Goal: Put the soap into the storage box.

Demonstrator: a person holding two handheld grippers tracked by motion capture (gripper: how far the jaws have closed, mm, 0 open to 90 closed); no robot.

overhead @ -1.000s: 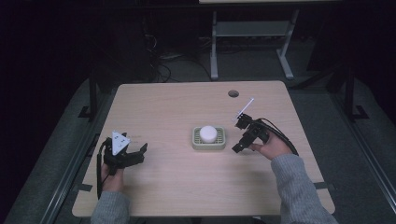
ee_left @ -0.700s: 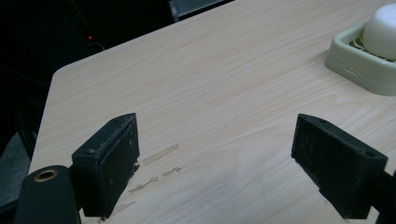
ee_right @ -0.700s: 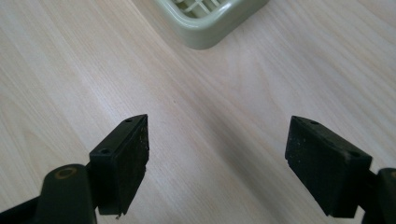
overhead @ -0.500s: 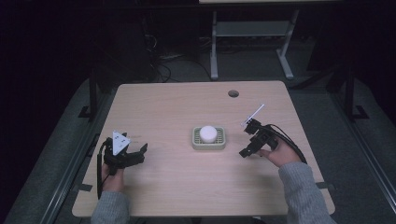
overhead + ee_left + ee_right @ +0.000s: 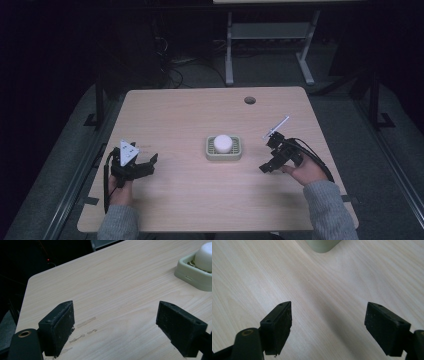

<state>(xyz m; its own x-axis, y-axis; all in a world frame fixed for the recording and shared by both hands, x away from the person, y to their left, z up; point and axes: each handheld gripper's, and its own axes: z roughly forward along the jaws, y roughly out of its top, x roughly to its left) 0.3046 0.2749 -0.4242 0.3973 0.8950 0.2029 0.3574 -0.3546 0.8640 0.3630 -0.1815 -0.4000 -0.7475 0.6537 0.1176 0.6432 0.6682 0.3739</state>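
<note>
No brand, label or writing can be read on anything here.

Soap dish [image 5: 224,149]: pale green, rectangular with rounded corners, sitting flat near the middle of the table [image 5: 190,115]. A white, rounded bar of soap [image 5: 223,143] rests inside it. In the left gripper view the dish [image 5: 192,272] shows a raised rim and a slotted floor beneath the soap [image 5: 203,256].

Right gripper [image 5: 270,152]: right of the dish, near it but apart, held in a hand [image 5: 305,172]; jaws spread wide, nothing between them, over bare wood.

Left gripper [image 5: 145,165]: well left of the dish, grey three-cornered plate on top, jaws likewise parted and empty.

Table: light wood grain, a round hole [image 5: 249,100] beyond the dish.
</note>
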